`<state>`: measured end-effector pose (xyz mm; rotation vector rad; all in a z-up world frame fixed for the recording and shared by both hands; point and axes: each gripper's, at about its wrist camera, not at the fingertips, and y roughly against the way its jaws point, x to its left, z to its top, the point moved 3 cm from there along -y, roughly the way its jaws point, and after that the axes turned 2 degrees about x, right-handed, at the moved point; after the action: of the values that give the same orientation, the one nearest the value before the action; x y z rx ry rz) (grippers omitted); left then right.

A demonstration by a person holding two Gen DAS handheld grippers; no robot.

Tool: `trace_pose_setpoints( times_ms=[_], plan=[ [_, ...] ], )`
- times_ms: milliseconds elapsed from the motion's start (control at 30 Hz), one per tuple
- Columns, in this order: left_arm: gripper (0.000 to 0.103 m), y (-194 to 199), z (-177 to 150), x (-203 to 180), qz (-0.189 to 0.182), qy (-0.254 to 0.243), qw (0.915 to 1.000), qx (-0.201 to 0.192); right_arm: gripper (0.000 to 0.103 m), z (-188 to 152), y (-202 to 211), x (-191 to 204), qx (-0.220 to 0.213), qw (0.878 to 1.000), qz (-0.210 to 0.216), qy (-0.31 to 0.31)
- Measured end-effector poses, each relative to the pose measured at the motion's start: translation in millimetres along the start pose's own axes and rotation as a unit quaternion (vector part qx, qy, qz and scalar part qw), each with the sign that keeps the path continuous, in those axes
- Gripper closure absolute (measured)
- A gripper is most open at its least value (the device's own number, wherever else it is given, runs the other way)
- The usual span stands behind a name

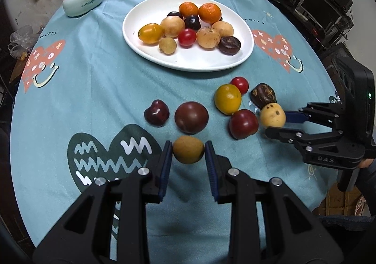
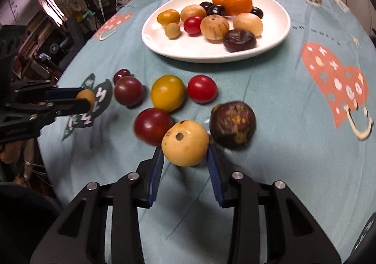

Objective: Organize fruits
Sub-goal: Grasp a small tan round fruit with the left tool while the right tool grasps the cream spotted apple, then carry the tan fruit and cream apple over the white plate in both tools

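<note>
Left wrist view: white plate (image 1: 188, 62) already holds about a dozen fruits. Left gripper (image 1: 188, 150) pinches a small tan fruit (image 1: 188, 149), seemingly raised off the blue tablecloth (image 1: 94, 90). Right gripper (image 2: 185, 153) clasps a pale yellow fruit (image 2: 185, 143) at the loose cluster's edge. Judged remaining: both held fruits plus six loose ones, including a yellow tomato (image 1: 227, 99).

Teal tablecloth (image 1: 94, 90) with coral hearts, white plate (image 1: 211, 62), orange mandarins (image 1: 209, 12), black tongs (image 1: 188, 153)
</note>
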<state>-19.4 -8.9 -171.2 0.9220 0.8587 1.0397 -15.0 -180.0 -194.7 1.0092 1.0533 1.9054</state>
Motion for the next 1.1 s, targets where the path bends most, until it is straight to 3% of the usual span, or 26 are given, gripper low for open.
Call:
trace_pose_setpoints(
  times_ms=[600, 867, 1100],
  plan=[
    [0.075, 22, 20, -26, -0.017, -0.054, 0.9979, -0.032, 0.065, -36, 31, 13, -0.024, 0.998, 0.016, -0.047],
    [0.075, 28, 40, -20, -0.025, -0.056, 0.9969, -0.049, 0.065, -11, 44, 12, -0.048, 0.998, 0.015, -0.043],
    [0.075, 37, 69, -1, -0.038, -0.035, 0.9956, -0.078, 0.065, 36, 58, 2, -0.082, 0.996, 0.006, -0.025]
  ],
)
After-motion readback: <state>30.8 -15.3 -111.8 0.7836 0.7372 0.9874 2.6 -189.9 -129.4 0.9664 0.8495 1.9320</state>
